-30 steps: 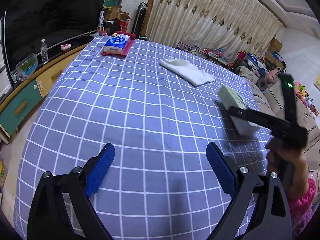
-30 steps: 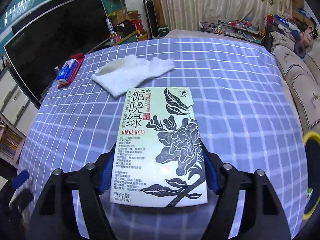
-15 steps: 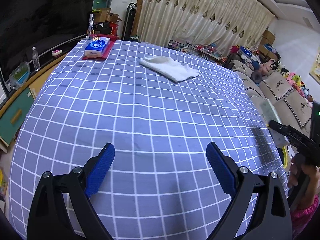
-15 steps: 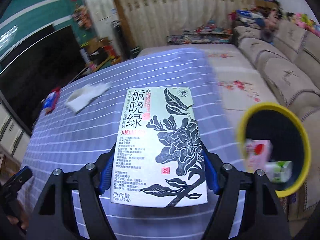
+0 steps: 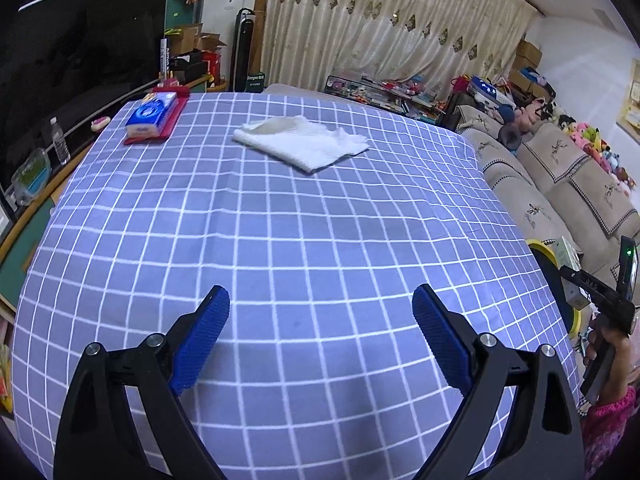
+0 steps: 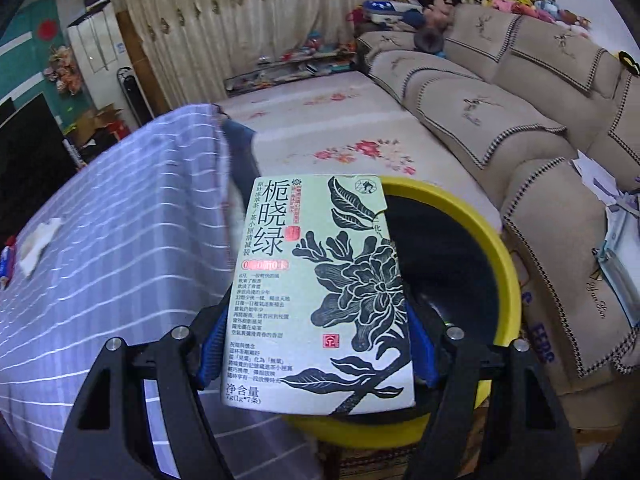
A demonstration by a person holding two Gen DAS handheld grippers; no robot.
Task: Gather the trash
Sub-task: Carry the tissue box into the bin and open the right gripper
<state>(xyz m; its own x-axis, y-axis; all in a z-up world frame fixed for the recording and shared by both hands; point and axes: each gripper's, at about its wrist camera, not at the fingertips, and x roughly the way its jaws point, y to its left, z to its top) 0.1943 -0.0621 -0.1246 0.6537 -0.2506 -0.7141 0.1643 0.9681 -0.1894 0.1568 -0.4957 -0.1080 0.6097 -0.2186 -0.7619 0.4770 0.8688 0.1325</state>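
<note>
Left tool [image 5: 320, 320] gapes empty; right tool [image 6: 316, 344] clamps something.

the surface [image 5: 280, 240] wears a lavender-blue cloth with a white grid. at its 12 o'clock end lies a white, nubbly towel [image 5: 304, 144]; toward 10 o'clock a blue-and-white tissue pack [image 5: 151, 115] sits on a red tray [image 5: 176, 114]. the box [image 6: 320, 292] is pale green with black flower and leaf prints, black characters and small red seals. the bin [image 6: 500, 264] has a yellow rim and black inside. the tongs' pads [image 5: 202, 336] are blue on black arms.
</note>
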